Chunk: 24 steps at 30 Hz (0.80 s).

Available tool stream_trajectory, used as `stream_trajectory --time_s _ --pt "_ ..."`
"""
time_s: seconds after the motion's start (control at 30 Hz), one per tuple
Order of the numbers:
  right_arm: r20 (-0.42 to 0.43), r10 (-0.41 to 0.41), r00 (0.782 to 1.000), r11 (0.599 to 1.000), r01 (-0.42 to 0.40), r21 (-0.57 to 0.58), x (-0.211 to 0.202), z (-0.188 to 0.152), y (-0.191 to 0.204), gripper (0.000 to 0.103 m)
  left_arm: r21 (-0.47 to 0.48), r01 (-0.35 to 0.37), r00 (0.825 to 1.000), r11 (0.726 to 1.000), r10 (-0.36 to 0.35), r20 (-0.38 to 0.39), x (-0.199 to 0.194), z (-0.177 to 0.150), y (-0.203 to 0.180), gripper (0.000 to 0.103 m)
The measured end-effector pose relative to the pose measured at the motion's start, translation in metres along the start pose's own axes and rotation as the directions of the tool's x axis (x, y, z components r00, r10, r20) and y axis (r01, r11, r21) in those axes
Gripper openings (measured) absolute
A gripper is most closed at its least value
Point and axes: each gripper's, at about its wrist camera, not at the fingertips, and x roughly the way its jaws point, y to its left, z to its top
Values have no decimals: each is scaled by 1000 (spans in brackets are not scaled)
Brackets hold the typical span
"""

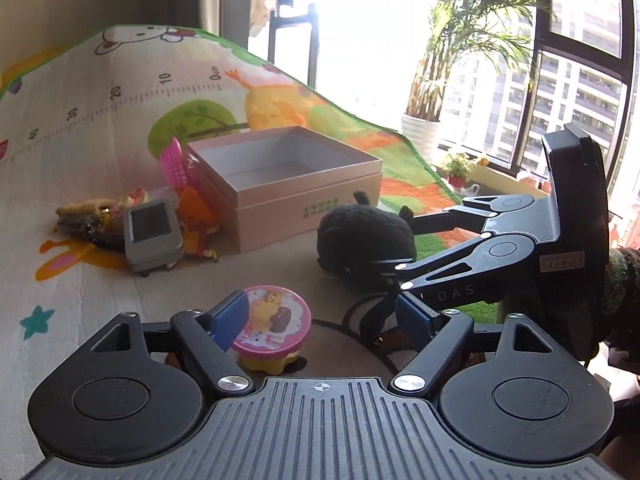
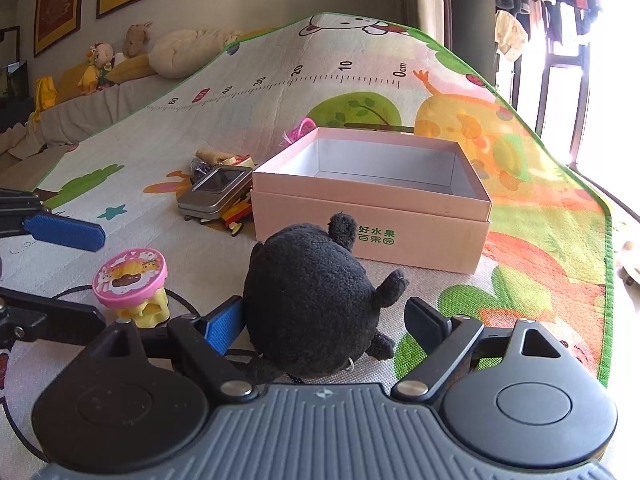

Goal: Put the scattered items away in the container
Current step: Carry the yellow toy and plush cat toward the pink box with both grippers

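1. Sitting between the spread fingers of the right gripper point(image 2: 324, 326), the black plush toy point(image 2: 312, 304) is resting on the play mat point(image 2: 120, 200), touching the blue left pad.
2. Straddling a pink-lidded toy cup point(image 1: 272, 328), the left gripper point(image 1: 324, 320) is gaping wide, grasping nothing.
3. Standing just beyond the plush is the open pink box point(image 2: 372, 208); a metal tin point(image 2: 212, 196) is lying beside it.
4. Lying partly hidden behind the tin are small toys, hard to identify.

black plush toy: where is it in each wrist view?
Left wrist: black plush toy sits right of centre, between the fingers of the right gripper reaching in from the right.
Right wrist: it fills the lower centre, between this gripper's own open fingers.
Shared landmark: the pink box, just behind the toy in both.
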Motion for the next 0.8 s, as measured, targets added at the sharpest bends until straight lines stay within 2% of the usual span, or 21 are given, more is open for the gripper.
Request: stream_trajectory --time_s 0.07,0.2,0.23,0.27,0.3,0.5,0.57,0.7,0.73,0.77,0.8 --pt "-25 10 1000 1000 -11 -26 7 2 4 92 8 -40 999 999 40 6 -4 -1 4 94" --pt "-44 25 999 998 -28 -54 18 9 10 92 -8 -101 994 995 101 -30 -3 -6 11 96" --pt "-41 13 999 998 -16 -61 20 11 12 90 -8 -112 993 994 112 -41 -1 -8 11 96" --pt "-46 -1 999 998 -2 -67 21 14 13 77 -7 -120 992 993 119 -52 1 -10 12 97" --pt "-63 -4 998 998 0 -65 21 17 13 70 -5 -125 990 992 124 -63 4 -12 11 97" --pt "-27 -1 1000 1000 1 -18 -13 23 6 69 50 -161 982 986 166 -94 34 -15 0 95" --pt "-11 -6 1000 1000 6 -17 -30 25 1 70 59 -166 980 984 171 -104 43 -14 -2 71" --pt "2 -10 1000 1000 10 10 -58 25 -11 70 67 -168 979 984 174 -105 51 -15 -4 69" --pt "0 -7 1000 1000 7 25 -64 25 -16 70 72 -174 978 982 181 -104 52 -15 -5 66" --pt "-2 -5 1000 999 5 35 -67 25 -18 70 75 -184 976 980 191 -103 52 -15 -6 57" --pt "-4 -3 1000 999 3 46 -71 24 -20 70 75 -189 975 979 197 -107 51 -15 -6 57"
